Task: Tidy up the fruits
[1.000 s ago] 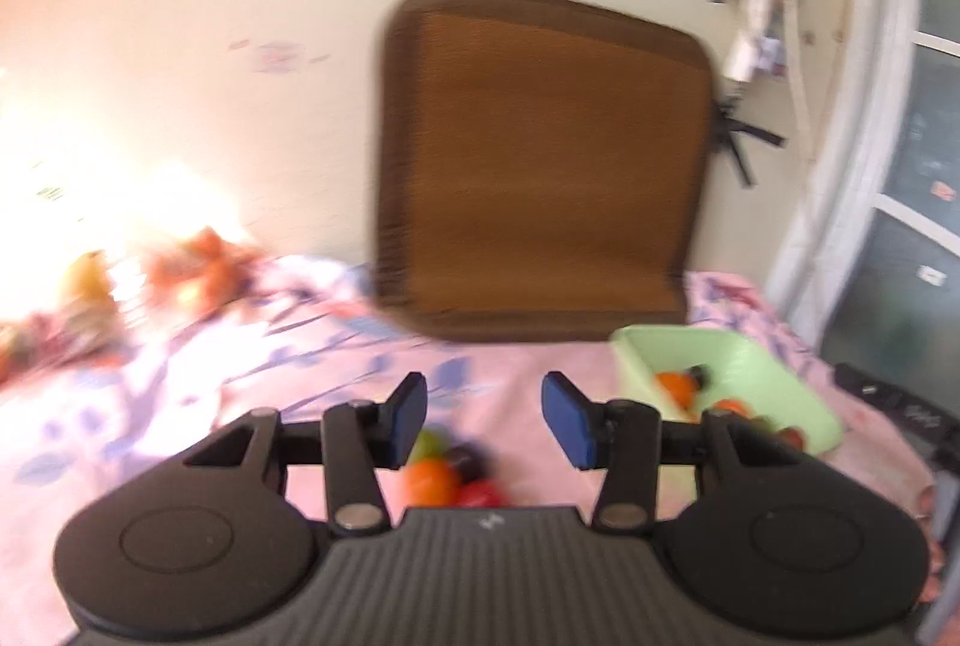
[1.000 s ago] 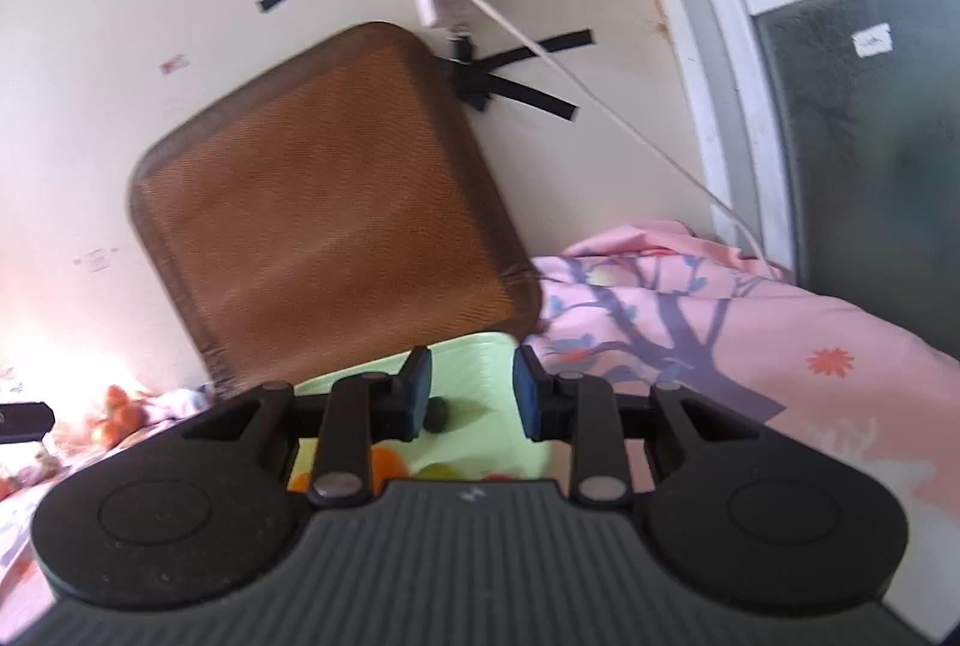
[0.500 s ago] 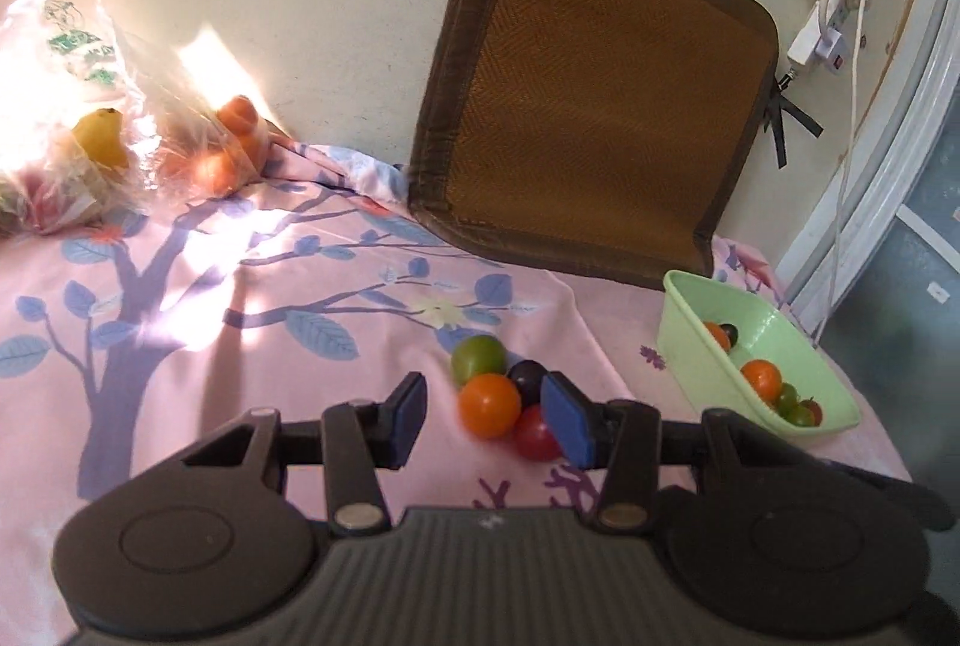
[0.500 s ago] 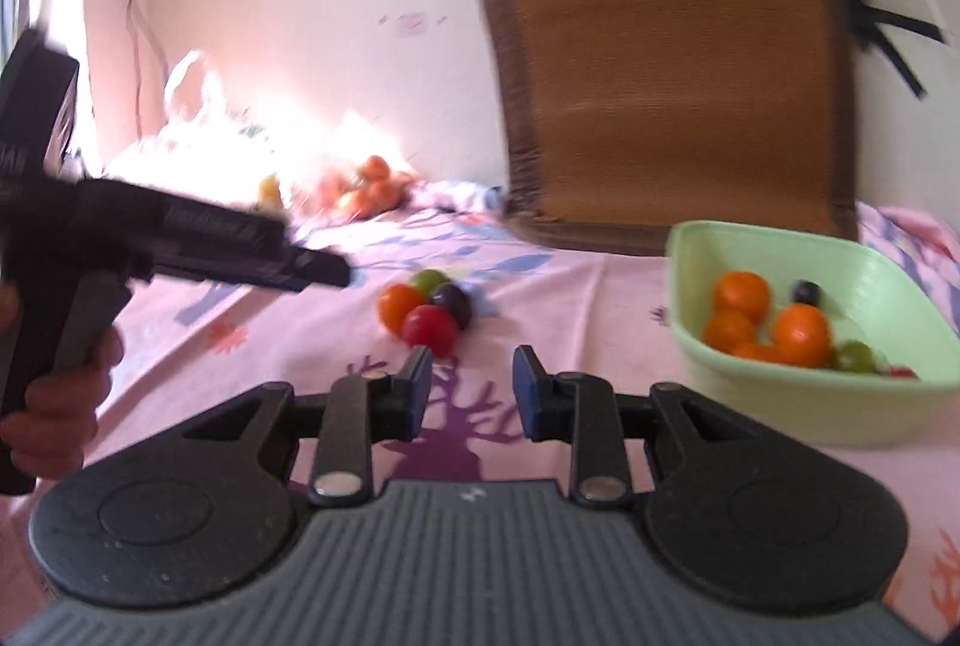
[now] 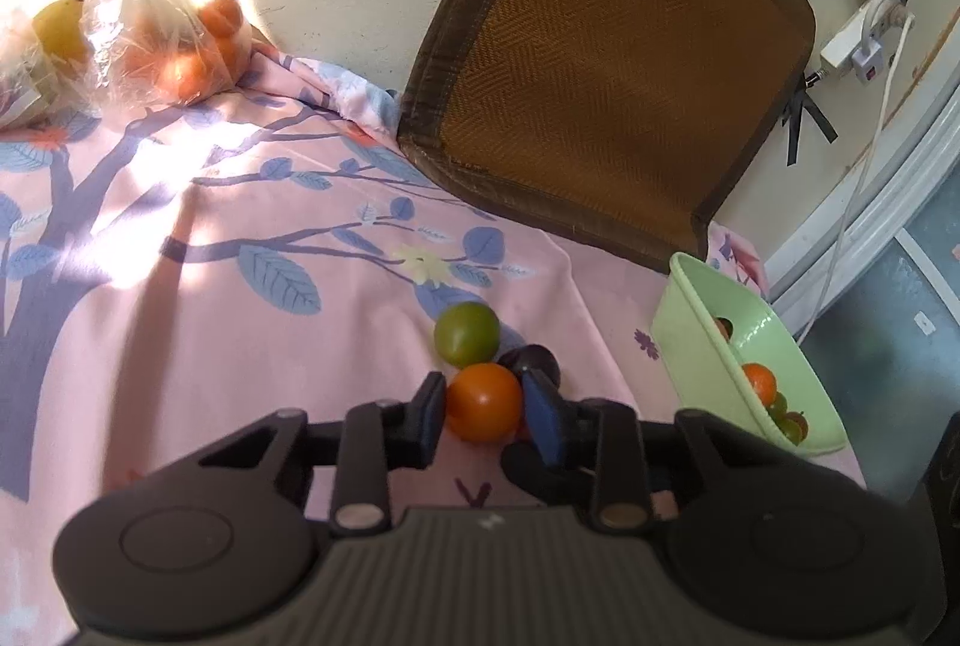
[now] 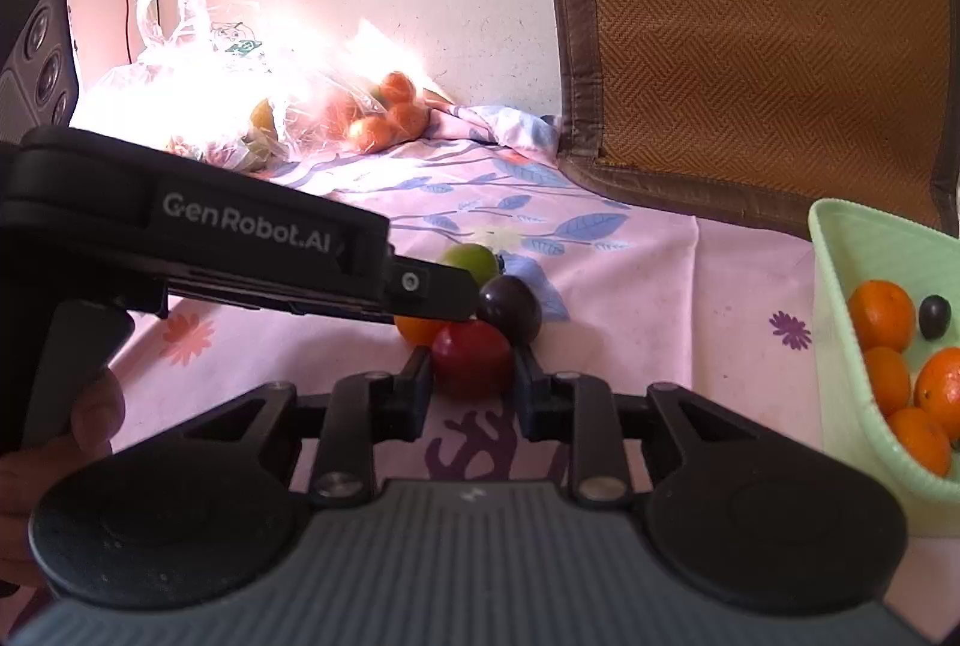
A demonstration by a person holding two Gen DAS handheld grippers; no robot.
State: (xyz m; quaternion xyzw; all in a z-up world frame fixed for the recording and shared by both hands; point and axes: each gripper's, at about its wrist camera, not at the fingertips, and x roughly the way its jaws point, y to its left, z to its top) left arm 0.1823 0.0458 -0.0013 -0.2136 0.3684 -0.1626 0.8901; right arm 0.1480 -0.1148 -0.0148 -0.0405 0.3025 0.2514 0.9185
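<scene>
A small cluster of fruit lies on the pink floral cloth: an orange fruit [image 5: 483, 401], a green one [image 5: 467, 334], a dark plum [image 5: 531, 361] and a red one [image 6: 472, 356]. My left gripper [image 5: 483, 406] is open with its fingers on either side of the orange fruit. My right gripper [image 6: 472, 376] is open with its fingers on either side of the red fruit. A light green bin [image 5: 708, 340] at the right holds several oranges and small fruits; it also shows in the right wrist view [image 6: 840, 286]. The left gripper's body [image 6: 240, 244] crosses the right wrist view.
A brown woven cushion [image 5: 606, 63] leans on the wall behind. Clear plastic bags of oranges [image 5: 192, 45] and a banana [image 5: 57, 33] sit at the back left. A white plug and cable [image 5: 864, 45] hang on the wall at the right.
Both grippers have swung down from the wall and bin and closed in on the fruit cluster. The left now brackets the orange fruit, the right the red one.
</scene>
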